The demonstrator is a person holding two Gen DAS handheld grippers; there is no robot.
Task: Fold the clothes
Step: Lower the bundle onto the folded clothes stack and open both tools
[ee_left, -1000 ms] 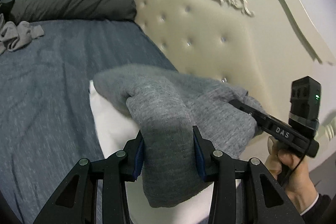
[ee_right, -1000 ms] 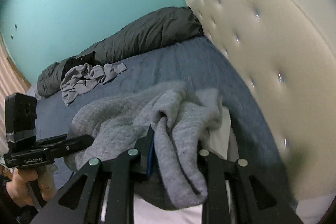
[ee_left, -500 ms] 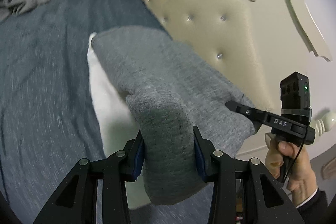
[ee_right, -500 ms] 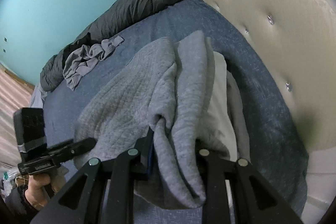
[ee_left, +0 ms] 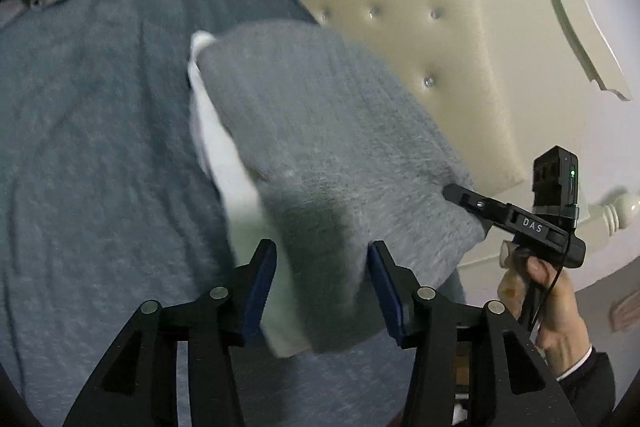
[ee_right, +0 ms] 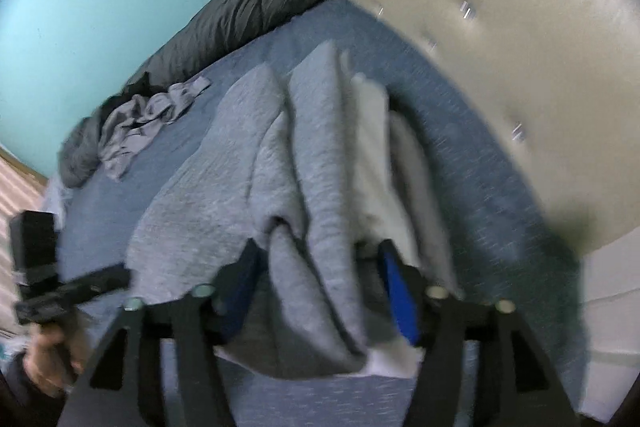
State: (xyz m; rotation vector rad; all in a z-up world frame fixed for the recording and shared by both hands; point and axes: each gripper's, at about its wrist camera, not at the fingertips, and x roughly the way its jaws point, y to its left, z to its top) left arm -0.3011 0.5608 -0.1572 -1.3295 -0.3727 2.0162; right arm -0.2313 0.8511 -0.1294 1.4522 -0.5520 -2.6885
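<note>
- Left tool point(ee_left: 322, 281): jaws spread; the grey garment point(ee_left: 320, 131) lies between the blue pads point(ee_left: 260, 283), with a gap visible on both sides.
- Right tool point(ee_right: 320, 287): jaws spread; bunched folds of the grey garment point(ee_right: 248, 187) pass between them. The view is blurred, so pad contact cannot be confirmed.
- Grey garment: rests on a white folded item point(ee_left: 216, 143), which lies on the blue bed cover point(ee_left: 100, 147), just beside the tufted headboard point(ee_left: 420, 27).
- Crumpled grey cloth point(ee_right: 148, 119): well apart, near the dark pillow point(ee_right: 240, 11).

Dim, soft light; motion blur, fisheye-warped edges.
</note>
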